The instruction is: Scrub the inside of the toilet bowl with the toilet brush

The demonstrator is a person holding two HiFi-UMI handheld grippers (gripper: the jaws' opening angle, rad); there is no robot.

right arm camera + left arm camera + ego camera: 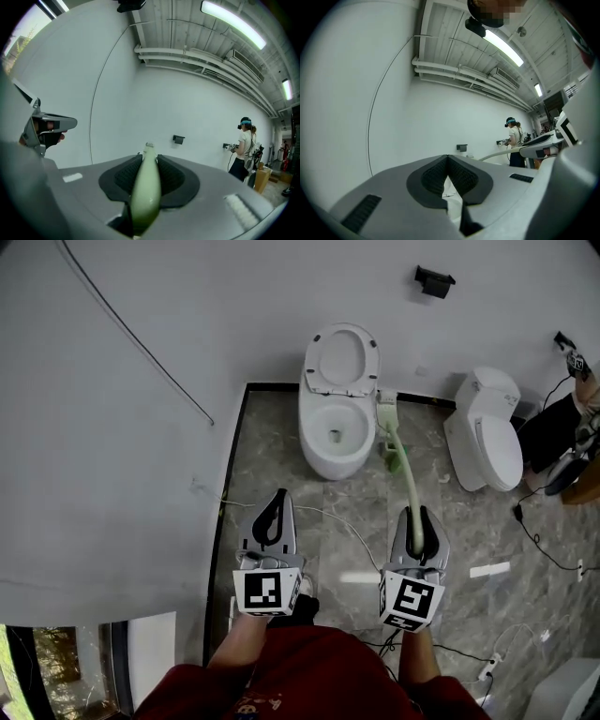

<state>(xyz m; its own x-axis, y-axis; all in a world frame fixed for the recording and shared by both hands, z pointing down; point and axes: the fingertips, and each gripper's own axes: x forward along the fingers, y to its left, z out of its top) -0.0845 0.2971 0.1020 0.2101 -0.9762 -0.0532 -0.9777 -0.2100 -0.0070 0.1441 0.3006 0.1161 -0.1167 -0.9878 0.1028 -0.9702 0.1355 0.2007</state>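
the right tongs [419, 521] are clamped on the pale green handle of the toilet brush [403, 474]. its white head reaches out ahead of them, just beside the toilet bowl [311, 442] and not yet inside it. the left tongs [274, 512] are pressed together on nothing. the bowl stands ahead, between both tongs, lid up. the pickup looks done; all the scrubbing remains.

Matt grey plastic right tongs [418, 519] pinched the toilet brush [405, 474], smooth pale-green plastic. Ahead of them the toilet bowl [315, 452] looked glossy ceramic, the floor [279, 454] polished stone.
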